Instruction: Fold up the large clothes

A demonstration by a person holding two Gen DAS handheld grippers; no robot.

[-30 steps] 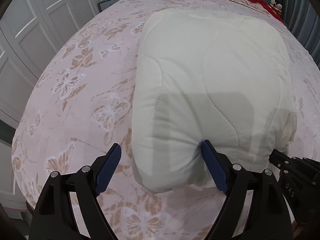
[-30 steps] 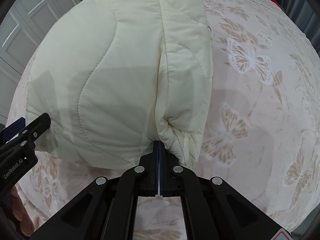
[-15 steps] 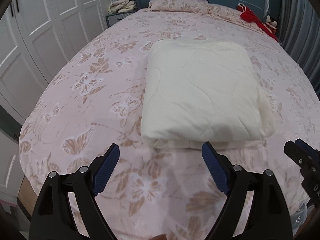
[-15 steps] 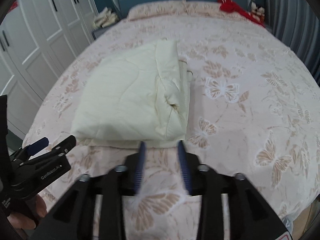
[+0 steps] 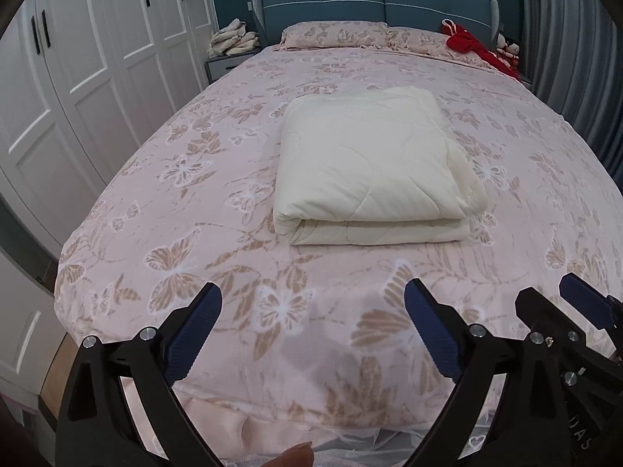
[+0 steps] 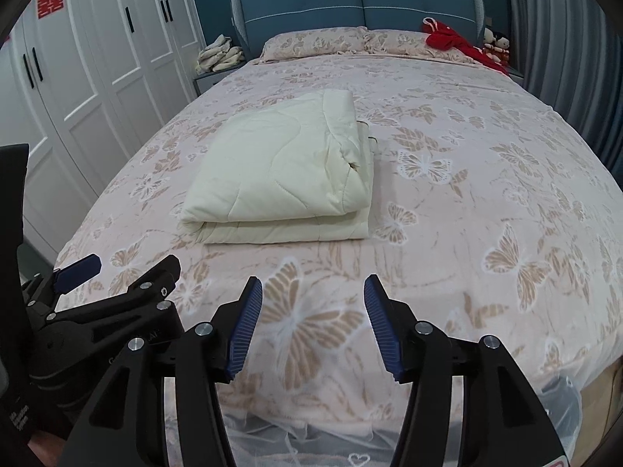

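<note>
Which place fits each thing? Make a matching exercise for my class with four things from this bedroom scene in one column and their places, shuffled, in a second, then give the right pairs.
Things
1. folded cream quilted blanket
2. red cloth garment
3. pile of beige folded cloths
4. red paper cut-outs

Places
A. on the white wardrobe doors
B. middle of the pink butterfly bedspread
C. on the bedside cabinet
D. by the pillows, far right corner

Pairs: 1-B, 2-D, 3-C, 4-A
</note>
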